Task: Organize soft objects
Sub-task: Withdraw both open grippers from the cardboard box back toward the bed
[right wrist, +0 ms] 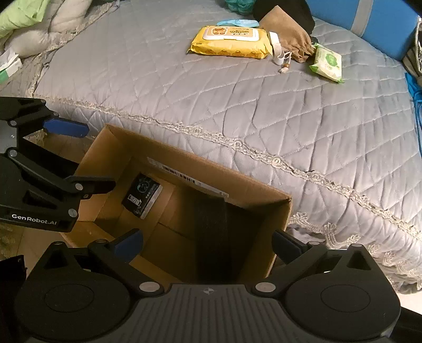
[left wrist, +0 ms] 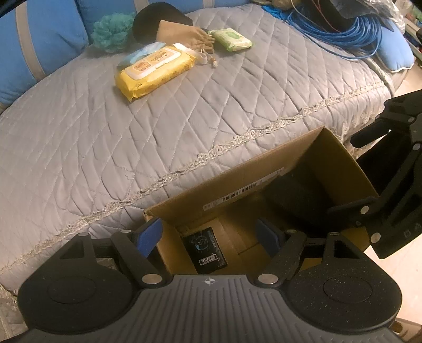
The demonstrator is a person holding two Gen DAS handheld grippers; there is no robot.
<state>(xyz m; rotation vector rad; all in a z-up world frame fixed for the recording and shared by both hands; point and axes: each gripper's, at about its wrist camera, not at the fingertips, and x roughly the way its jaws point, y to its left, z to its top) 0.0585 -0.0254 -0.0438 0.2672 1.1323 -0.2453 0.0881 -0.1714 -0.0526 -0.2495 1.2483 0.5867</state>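
Note:
An open cardboard box [left wrist: 237,182] [right wrist: 200,171] stands against the bed's near edge. Inside lie a small black packet [left wrist: 207,250] [right wrist: 142,194] and a dark folded cloth [left wrist: 298,195] [right wrist: 211,232]. My left gripper [left wrist: 211,237] is open and empty above the box's left end; it also shows in the right wrist view [right wrist: 76,155]. My right gripper [right wrist: 208,245] is open and empty above the box's right side. On the bed lie a yellow wipes pack [left wrist: 155,70] [right wrist: 230,42], a green wipes pack [left wrist: 232,39] [right wrist: 328,62], a brown drawstring pouch [left wrist: 182,33] [right wrist: 287,37] and a teal bath pouf [left wrist: 112,33].
The grey quilted bedspread [left wrist: 105,126] [right wrist: 211,100] covers the bed. Blue pillows [left wrist: 39,39] sit at the back. A coil of blue cable [left wrist: 343,34] lies at the far right. A black round cushion [left wrist: 155,15] sits behind the pouch. Crumpled bedding [right wrist: 39,23] lies at the far left.

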